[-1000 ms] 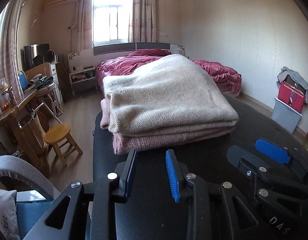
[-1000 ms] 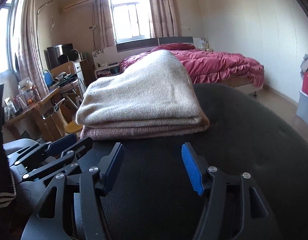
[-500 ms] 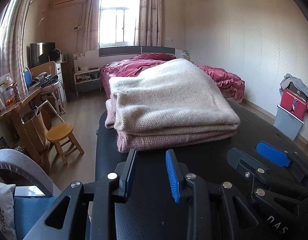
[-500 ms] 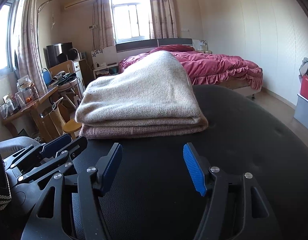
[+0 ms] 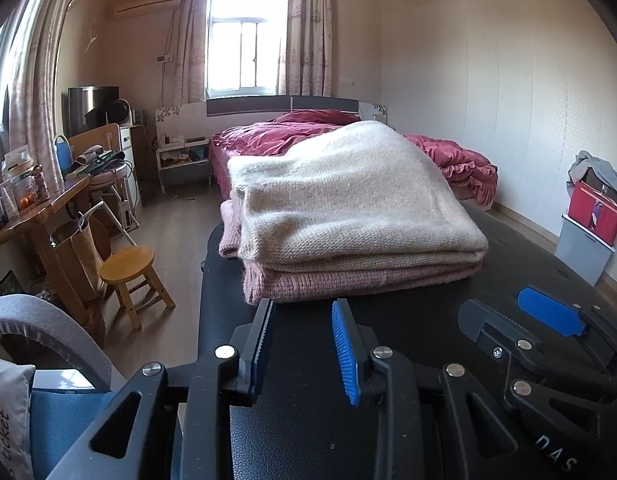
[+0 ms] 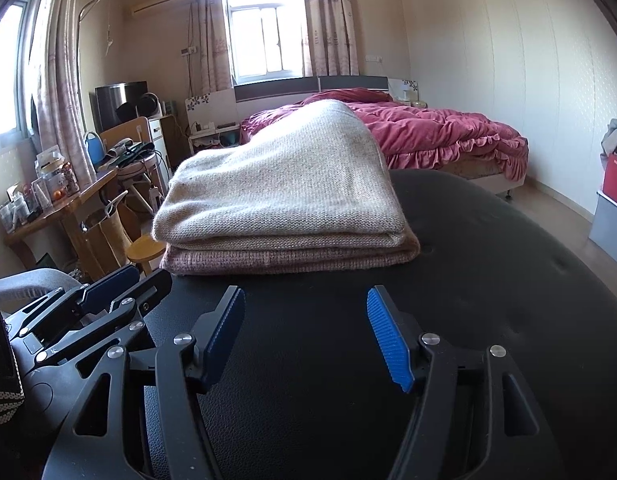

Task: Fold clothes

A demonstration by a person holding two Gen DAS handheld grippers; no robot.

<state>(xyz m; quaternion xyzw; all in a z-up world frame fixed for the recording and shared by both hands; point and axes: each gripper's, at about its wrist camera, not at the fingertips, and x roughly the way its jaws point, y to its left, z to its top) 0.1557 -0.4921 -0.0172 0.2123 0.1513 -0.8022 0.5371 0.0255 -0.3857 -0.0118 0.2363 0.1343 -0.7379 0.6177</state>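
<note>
A folded cream sweater (image 5: 348,204) (image 6: 284,196) lies on top of a folded pink sweater (image 5: 360,276) (image 6: 284,260), stacked on a black padded table (image 5: 308,432) (image 6: 488,280). My left gripper (image 5: 302,320) rests just short of the stack's near edge, open, with nothing between its blue pads. My right gripper (image 6: 306,312) sits beside it, a little farther back from the stack, open wider and empty. Each gripper shows in the other's view: the right gripper (image 5: 548,316) at the right, the left gripper (image 6: 108,288) at the left.
A bed with a red quilt (image 6: 428,132) stands behind the table. A wooden stool (image 5: 128,264) and a cluttered wooden desk (image 5: 32,208) are on the left. A grey box with a red bag (image 5: 592,216) sits by the right wall. A grey chair back (image 5: 40,324) is at lower left.
The left wrist view has tipped slightly, so the stack sits a little lower in the frame. Both grippers stay where they were, open.
</note>
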